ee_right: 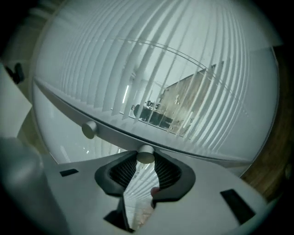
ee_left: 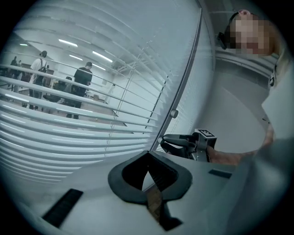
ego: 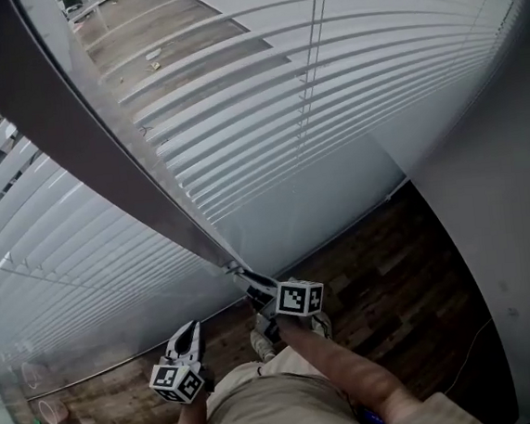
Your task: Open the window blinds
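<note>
White slatted blinds (ego: 328,88) hang behind glass on both sides of a grey window frame bar (ego: 80,131). In the head view my right gripper (ego: 243,278) reaches the foot of that bar. The right gripper view shows my right gripper (ee_right: 146,158) shut on a small round knob (ee_right: 146,155) on the frame bar (ee_right: 115,133), one pad on each side. A second knob (ee_right: 89,129) sits further along the bar. My left gripper (ego: 193,327) hangs lower left, away from the glass, jaws together and empty. In the left gripper view it (ee_left: 148,154) looks toward the right gripper (ee_left: 167,142).
Dark wooden floor (ego: 392,269) runs along the window's foot. A white wall (ego: 514,229) closes the right side, with a thin cable (ego: 474,345) on the floor by it. Several people (ee_left: 85,78) stand in the room beyond the glass.
</note>
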Demonstrator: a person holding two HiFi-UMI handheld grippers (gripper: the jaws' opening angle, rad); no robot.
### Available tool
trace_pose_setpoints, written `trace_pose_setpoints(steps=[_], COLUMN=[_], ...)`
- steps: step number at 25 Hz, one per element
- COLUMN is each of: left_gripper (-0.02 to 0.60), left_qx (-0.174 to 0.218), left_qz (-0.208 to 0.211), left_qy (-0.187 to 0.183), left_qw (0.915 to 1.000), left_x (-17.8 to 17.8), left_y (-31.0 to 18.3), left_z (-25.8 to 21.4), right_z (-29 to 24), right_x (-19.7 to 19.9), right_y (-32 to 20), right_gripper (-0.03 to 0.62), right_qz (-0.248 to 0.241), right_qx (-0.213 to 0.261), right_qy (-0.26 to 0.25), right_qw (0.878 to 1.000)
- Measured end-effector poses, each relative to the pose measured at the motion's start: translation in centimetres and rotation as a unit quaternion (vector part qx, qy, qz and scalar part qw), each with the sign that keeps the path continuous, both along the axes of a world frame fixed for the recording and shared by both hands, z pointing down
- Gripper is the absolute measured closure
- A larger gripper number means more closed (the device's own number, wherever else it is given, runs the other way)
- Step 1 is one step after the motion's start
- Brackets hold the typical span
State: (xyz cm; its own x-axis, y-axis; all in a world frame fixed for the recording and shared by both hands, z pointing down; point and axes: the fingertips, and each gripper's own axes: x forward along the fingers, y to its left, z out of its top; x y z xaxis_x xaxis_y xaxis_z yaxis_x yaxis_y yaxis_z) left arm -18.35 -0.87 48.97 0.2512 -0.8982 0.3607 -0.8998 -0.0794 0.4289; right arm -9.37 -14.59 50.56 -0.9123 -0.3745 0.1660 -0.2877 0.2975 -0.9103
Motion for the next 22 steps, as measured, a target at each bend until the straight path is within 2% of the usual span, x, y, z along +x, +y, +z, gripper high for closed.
trace_pose_setpoints(steps=[4,14,17,22], left_gripper=[0.568,0.568,0.568,0.568], left_qx=[-0.002,-0.005,-0.002,0.004], left_qz=[0.011,0.011,0.008,0.006], left_qy=[-0.004,-0.005,-0.005,0.001], left_qw=[0.9999,0.9999,1.0,1.0], left_x=[0.5,1.4,1.0,0.3], left_y=[-0.6,-1.3,-1.4,-1.0], left_z=[0.4,0.7,0.2,0.1], right_z=[0.4,1.2,0.8,0.5], right_x=[-0.1,0.0,-0.2,-0.7], right_y=[-0.1,-0.1,-0.4,-0.3], right_gripper=[0.467,0.467,0.467,0.467], right_qz=[0.003,-0.026,-0.037,-0.061], right_qx=[-0.056,-0.095,-0.076,-0.023], right_qy=[-0.081,-0.114,-0.108,-0.051], right_qw=[0.995,0.989,0.991,0.997])
